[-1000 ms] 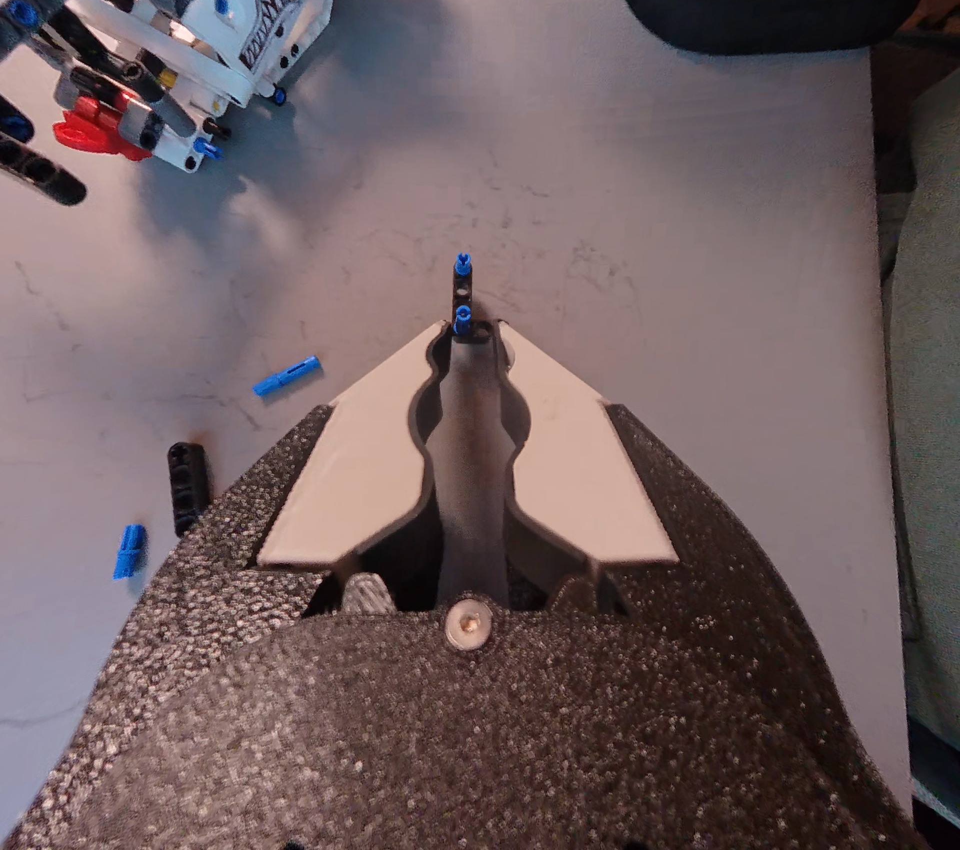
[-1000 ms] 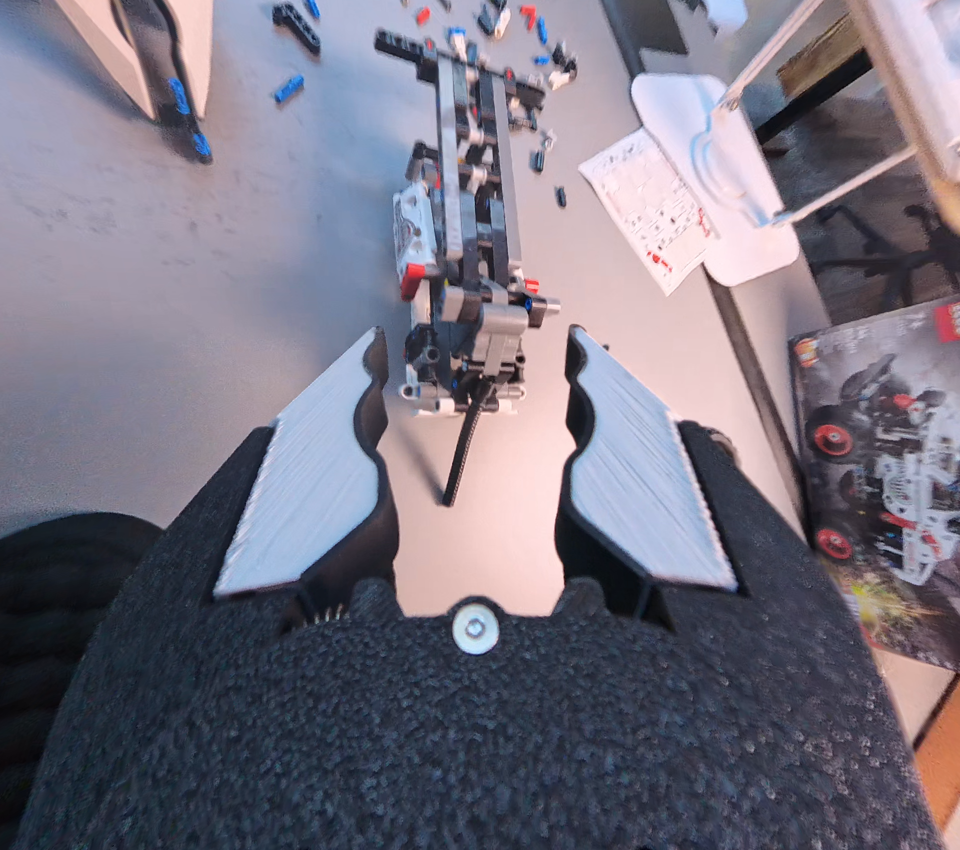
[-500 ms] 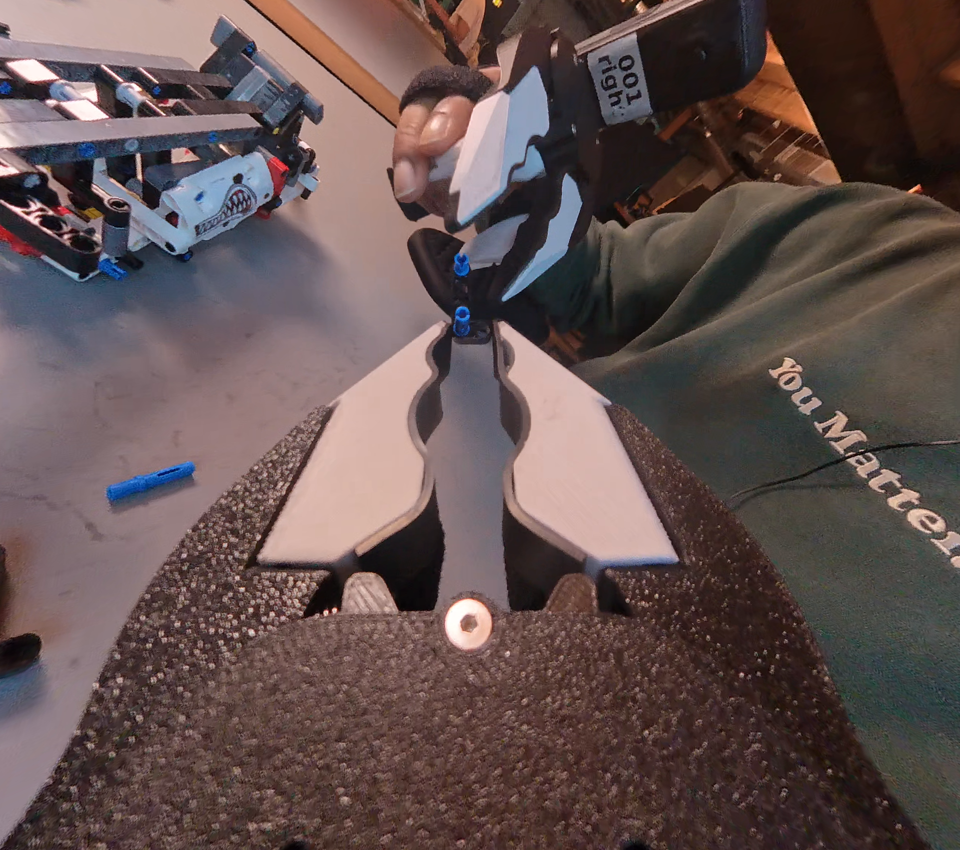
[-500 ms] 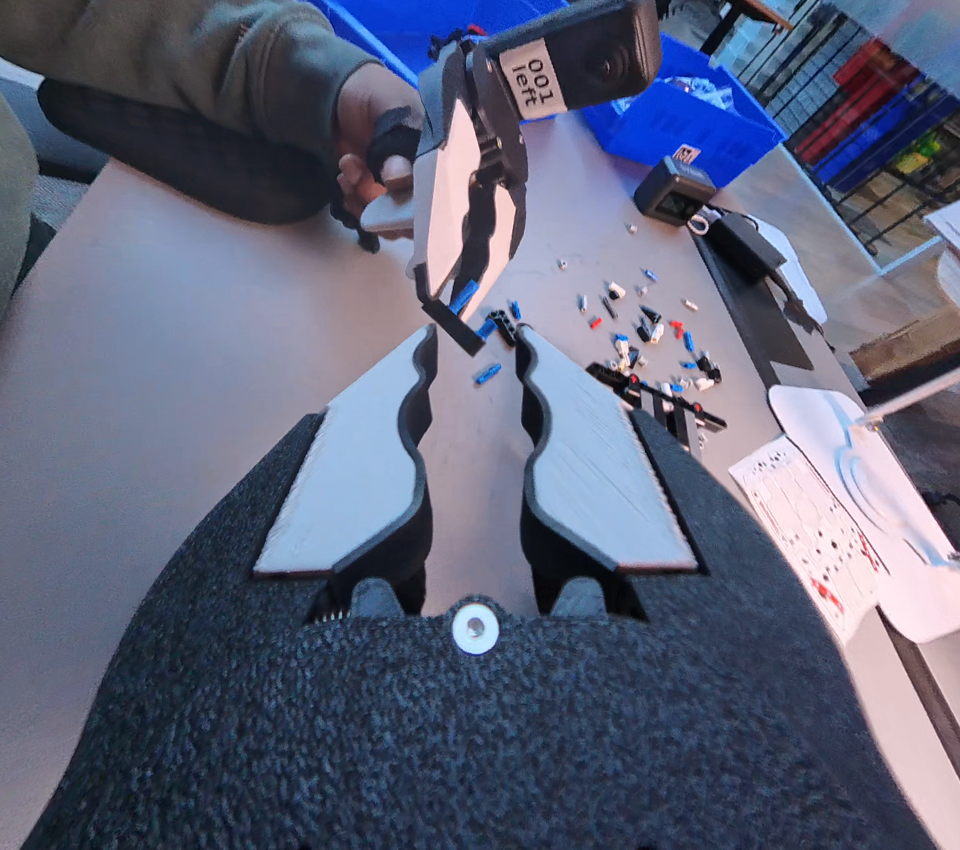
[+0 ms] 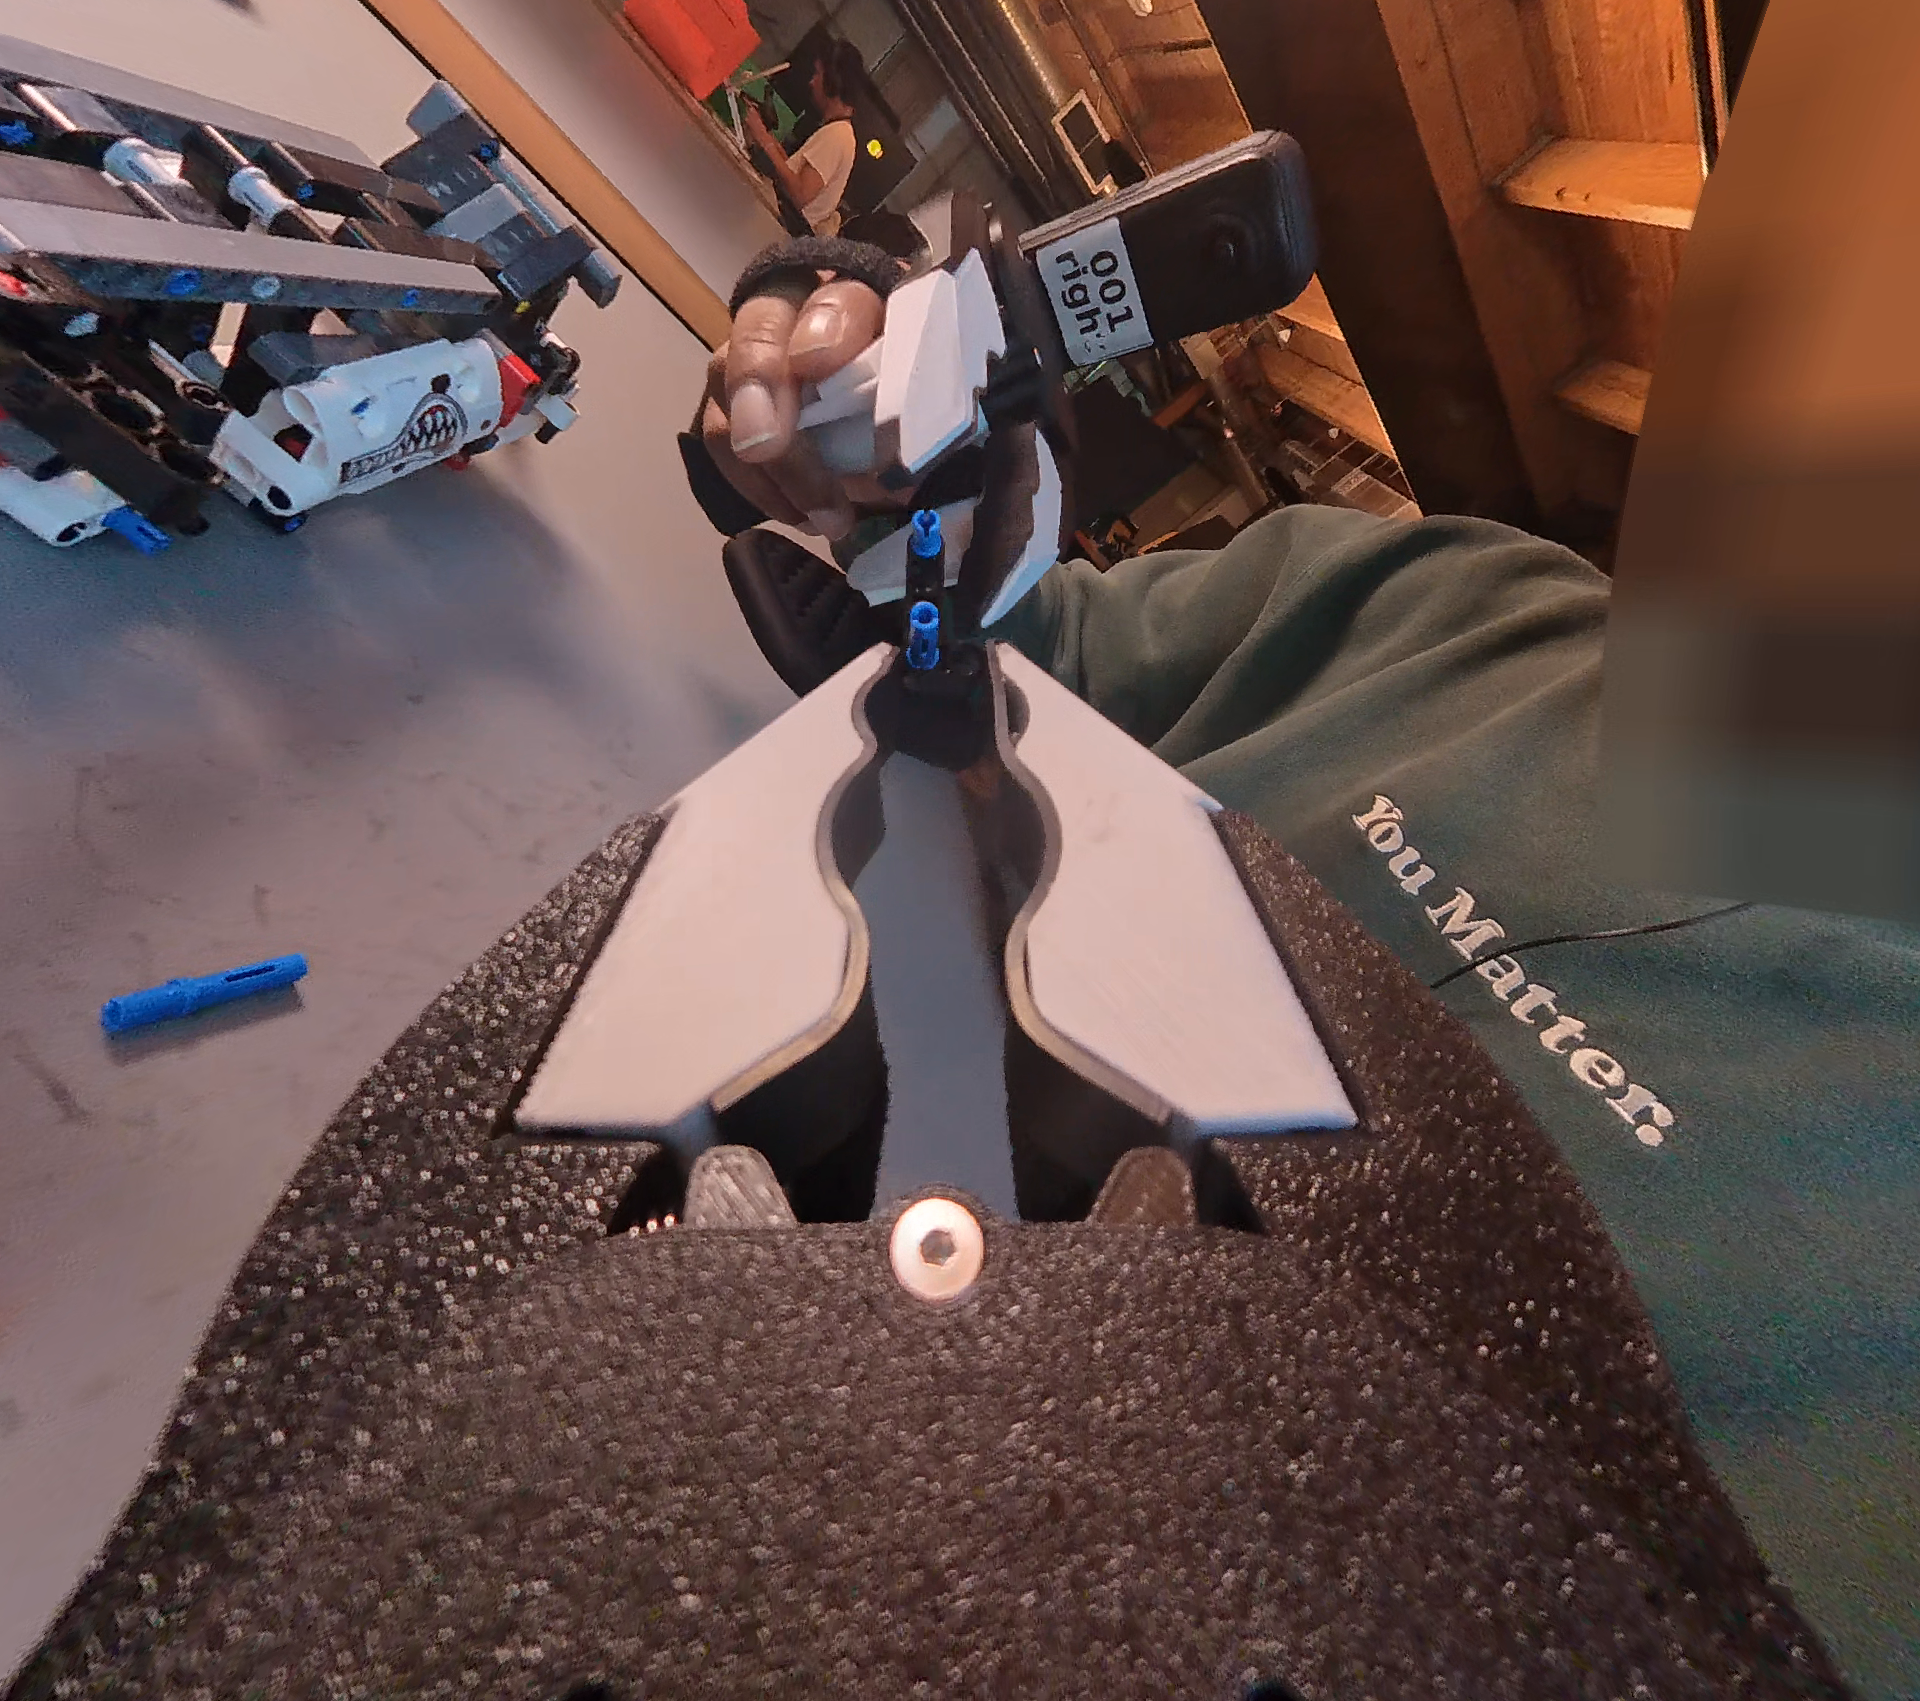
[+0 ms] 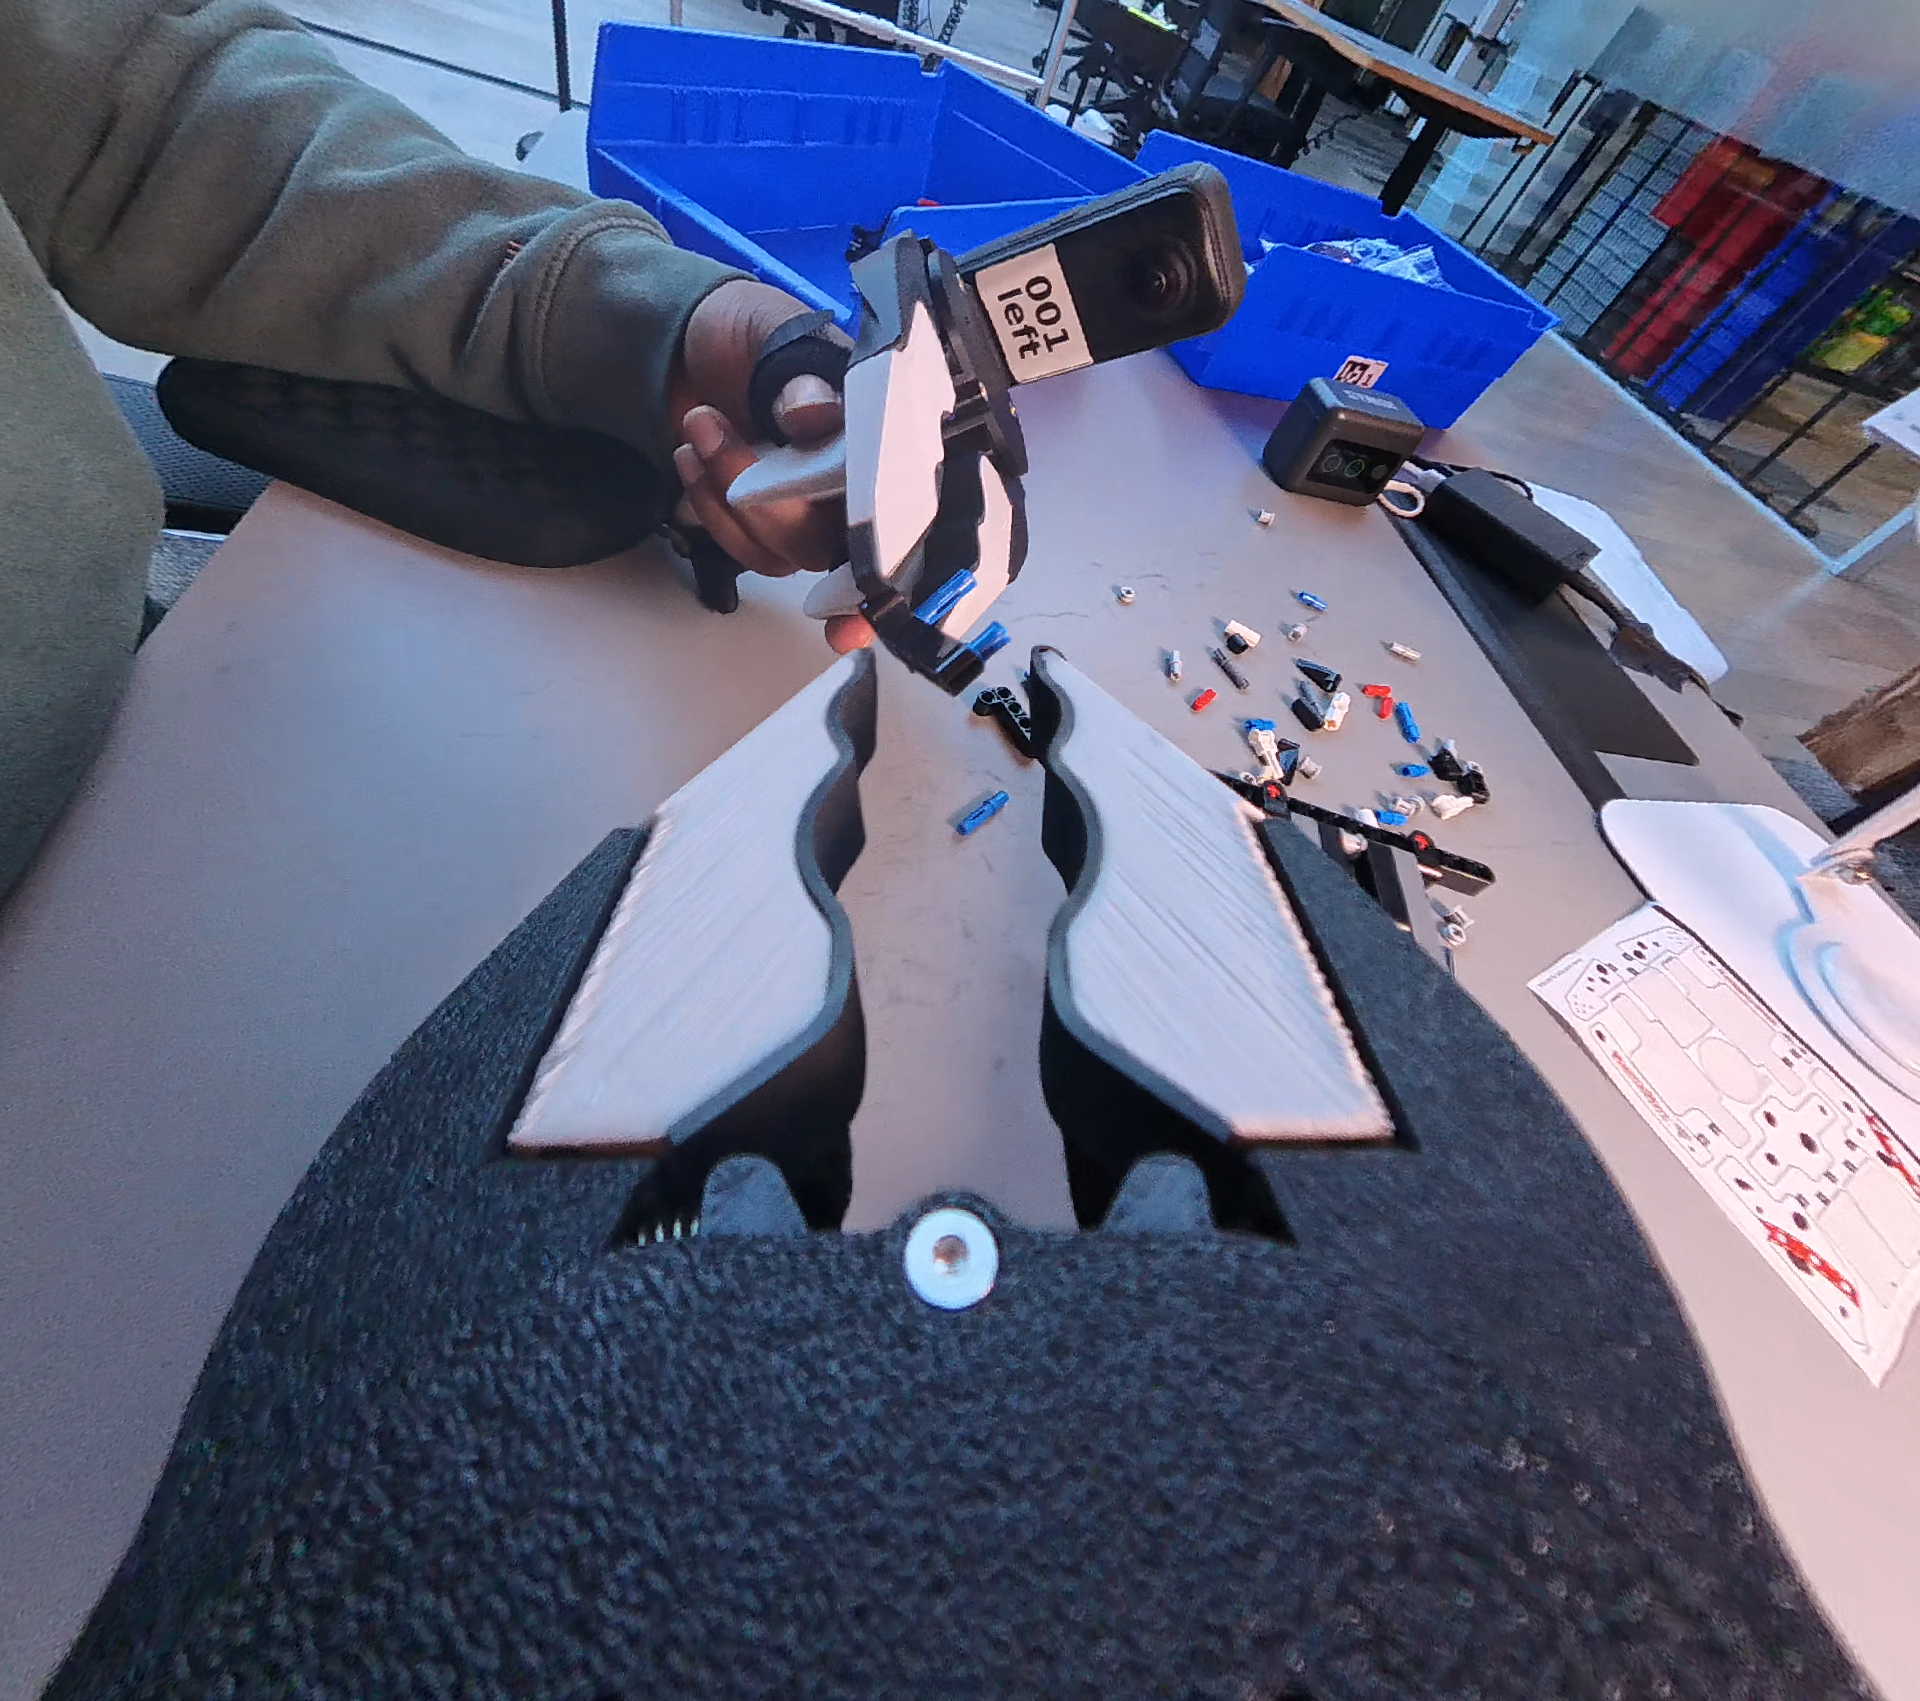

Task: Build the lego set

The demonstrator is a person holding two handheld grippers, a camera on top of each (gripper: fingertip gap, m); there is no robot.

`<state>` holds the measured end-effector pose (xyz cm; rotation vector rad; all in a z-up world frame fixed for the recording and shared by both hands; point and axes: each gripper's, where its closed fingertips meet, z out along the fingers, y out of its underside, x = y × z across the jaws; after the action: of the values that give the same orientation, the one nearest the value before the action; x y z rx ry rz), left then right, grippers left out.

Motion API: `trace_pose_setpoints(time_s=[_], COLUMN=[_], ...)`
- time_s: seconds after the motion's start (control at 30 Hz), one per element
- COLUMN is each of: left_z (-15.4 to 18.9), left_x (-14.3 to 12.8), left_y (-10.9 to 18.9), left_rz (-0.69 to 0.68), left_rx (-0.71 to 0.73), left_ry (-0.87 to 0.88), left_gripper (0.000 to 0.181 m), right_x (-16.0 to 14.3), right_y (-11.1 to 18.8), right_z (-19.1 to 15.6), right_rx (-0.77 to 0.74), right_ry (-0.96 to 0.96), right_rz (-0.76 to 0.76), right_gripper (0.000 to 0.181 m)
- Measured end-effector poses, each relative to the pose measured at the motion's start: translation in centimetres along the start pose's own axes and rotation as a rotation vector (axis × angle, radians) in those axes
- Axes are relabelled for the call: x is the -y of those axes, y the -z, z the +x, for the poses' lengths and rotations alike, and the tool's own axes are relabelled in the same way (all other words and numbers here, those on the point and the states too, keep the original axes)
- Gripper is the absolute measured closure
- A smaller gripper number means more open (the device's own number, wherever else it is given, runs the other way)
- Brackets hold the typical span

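I've lifted the black beam [image 5: 923, 581], clamped in my left fingers [image 5: 928, 675], off the tabletop [image 5: 312, 716] toward my parted right fingers [image 6: 951, 675] for a handover.

Left gripper [image 5: 928, 683] clamped tight at the tips, raised off the table; right gripper [image 6: 954, 683] facing it, fingers parted, gripping nothing.

Behind your grey bench [image 6: 436, 747] stand two blue bins [image 6: 831, 145], with a small dark device [image 6: 1340, 441] just in front of them. To your right a white lamp base [image 6: 1704, 882] rests by a printed sheet [image 6: 1756, 1090], and an orange box [image 5: 688, 12] sits far off.
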<state>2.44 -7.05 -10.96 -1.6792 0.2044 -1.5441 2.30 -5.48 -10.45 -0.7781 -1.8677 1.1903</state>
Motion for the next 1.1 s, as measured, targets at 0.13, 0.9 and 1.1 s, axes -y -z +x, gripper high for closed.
trace_pose_setpoints(time_s=[0.13,0.9,1.1], left_z=[0.6,-0.3,-2.0], left_x=[0.0,1.9,3.5], left_y=[-0.2,0.7,1.8], left_rz=[0.011,0.108,0.087], left_rx=[-0.069,0.106,0.491], left_ry=[0.068,-0.143,-0.575], left_gripper=[0.166,0.152,0.152], right_x=[0.1,0.6,1.0], right_y=[-0.3,-0.4,0.2], right_z=[-0.1,0.7,3.5], right_rx=[-0.050,0.018,-0.016], right_ry=[0.111,-0.453,-0.813], right_rz=[-0.002,0.116,0.273], right_gripper=[0.160,0.163,0.164])
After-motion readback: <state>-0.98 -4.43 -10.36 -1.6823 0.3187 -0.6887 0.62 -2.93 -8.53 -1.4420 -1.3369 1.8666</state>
